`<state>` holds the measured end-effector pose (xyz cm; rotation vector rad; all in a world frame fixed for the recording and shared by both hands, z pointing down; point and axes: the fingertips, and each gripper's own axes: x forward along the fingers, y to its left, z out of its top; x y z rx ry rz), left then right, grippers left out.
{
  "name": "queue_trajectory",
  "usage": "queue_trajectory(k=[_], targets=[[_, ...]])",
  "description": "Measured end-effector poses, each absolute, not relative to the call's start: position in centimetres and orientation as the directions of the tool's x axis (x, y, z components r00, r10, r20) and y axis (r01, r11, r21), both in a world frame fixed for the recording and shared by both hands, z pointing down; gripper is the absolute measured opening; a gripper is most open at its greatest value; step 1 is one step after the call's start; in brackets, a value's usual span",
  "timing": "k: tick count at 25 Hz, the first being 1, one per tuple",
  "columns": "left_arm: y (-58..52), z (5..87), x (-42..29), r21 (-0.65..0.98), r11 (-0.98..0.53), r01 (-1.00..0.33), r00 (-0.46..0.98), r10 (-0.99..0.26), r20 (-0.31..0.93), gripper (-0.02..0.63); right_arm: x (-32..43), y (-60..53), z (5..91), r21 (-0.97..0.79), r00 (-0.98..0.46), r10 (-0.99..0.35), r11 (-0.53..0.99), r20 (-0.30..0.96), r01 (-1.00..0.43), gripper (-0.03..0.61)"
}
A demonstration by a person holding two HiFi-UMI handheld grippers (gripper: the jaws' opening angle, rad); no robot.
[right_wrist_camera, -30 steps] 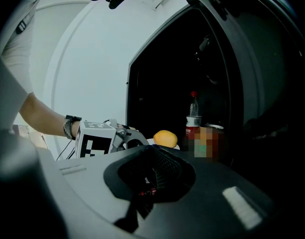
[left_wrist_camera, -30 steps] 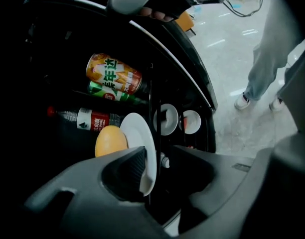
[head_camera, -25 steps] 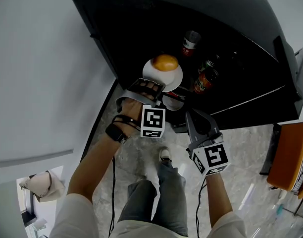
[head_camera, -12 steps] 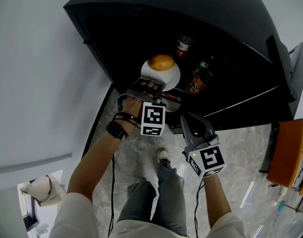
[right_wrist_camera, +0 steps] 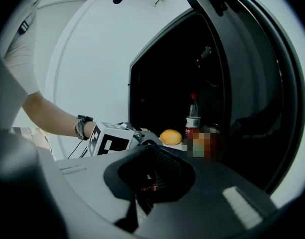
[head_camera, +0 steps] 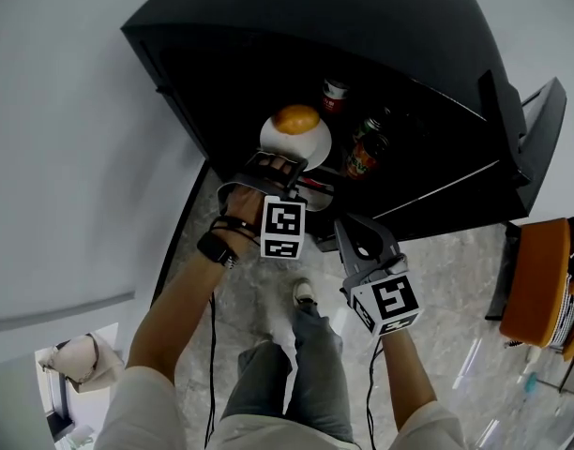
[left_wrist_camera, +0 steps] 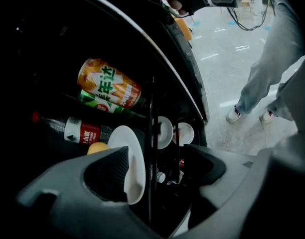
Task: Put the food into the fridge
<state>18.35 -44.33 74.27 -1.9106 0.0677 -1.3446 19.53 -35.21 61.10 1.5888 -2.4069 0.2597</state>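
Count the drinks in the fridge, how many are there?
3. A red-label bottle stands behind the plate; an orange can and a green bottle sit together beside it. The dark fridge may hide more.

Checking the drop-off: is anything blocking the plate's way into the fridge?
Nothing visible does. The plate already sits inside the fridge, in front of the bottles; the left gripper is opening its jaws, the plate's rim between them.

The fridge (head_camera: 315, 17) was black. The plate (head_camera: 312, 148) was white, the round food (head_camera: 296, 118) on it orange-yellow. A bottle (left_wrist_camera: 82, 131) wore a red label; a can (left_wrist_camera: 108, 86) showed orange with green. The floor (head_camera: 456, 270) was grey marbled.
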Motion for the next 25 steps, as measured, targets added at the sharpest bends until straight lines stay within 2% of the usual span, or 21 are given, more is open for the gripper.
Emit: queue_trajectory(k=[3, 9, 15, 25], targets=[[-43.3, 72.6, 17.9, -0.626, -0.685, 0.373, 0.443, -0.462, 0.768, 0.344, 19.6, -34.6, 59.5, -0.007, -0.366, -0.881, 0.382, 0.3, -0.924, 0.003], [-41.6, 67.5, 15.7, -0.656, -0.669, 0.351, 0.44, -0.5, 0.746, 0.263, 19.0, -32.7, 55.2, -0.008, -0.347, -0.889, 0.361, 0.298, -0.933, 0.003], [-38.9, 61.3, 13.6, -0.683, -0.673, 0.286, 0.466, -0.525, 0.712, 0.128, 17.7, -30.5, 50.1, 0.003, -0.327, -0.898, 0.343, 0.296, -0.939, 0.003], [-34.4, 53.1, 9.8, -0.656, -0.753, 0.048, 0.506, -0.548, 0.666, 0.007, 16.6, -26.4, 42.9, 0.023, -0.279, -0.912, 0.299, 0.302, -0.954, 0.003]])
